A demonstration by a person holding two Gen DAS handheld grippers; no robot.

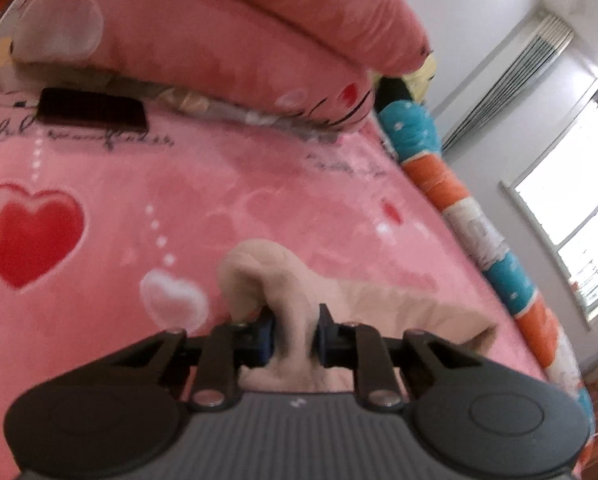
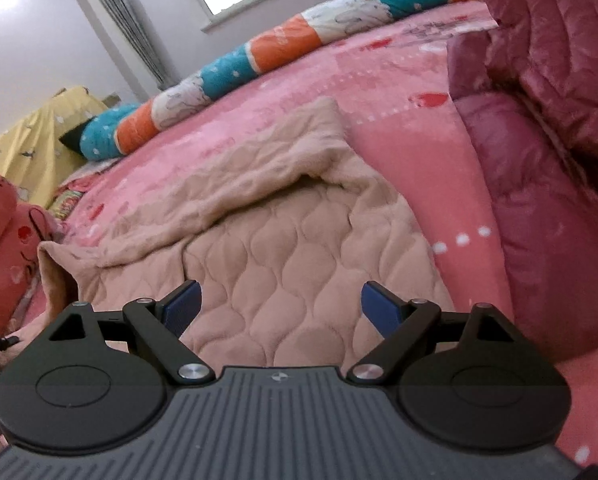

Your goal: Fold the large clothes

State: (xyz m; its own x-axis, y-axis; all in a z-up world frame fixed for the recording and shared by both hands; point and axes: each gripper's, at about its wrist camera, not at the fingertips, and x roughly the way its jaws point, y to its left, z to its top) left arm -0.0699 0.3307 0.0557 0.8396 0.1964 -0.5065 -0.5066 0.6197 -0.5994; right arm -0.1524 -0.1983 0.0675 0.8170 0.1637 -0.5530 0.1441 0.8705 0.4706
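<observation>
Left wrist view shows the left gripper (image 1: pixel 295 330) clenched on a bunched fold of one beige quilted garment (image 1: pixel 287 280), its blue pads pressing the cloth at 6 o'clock, on the pink heart-print bed (image 1: pixel 219 200). One dark flat object (image 1: pixel 93 110) lies at 10 o'clock below two stacked pink pillows (image 1: pixel 203 52), and one striped bolster (image 1: pixel 459 200) runs along the bed's edge at 3 o'clock. The pinch looks thick and loosely gathered, so a quick lift could let layers slip out. Right wrist view shows the right gripper (image 2: pixel 281 306) released, jaws spread wide above the same garment (image 2: pixel 283 248), which lies half-doubled from 9 to 1 o'clock. One maroon puffer jacket (image 2: pixel 547 152) sits at 2 o'clock, close enough that a wide sweep might drag it. With one corner held, the fold could go crooked.
</observation>
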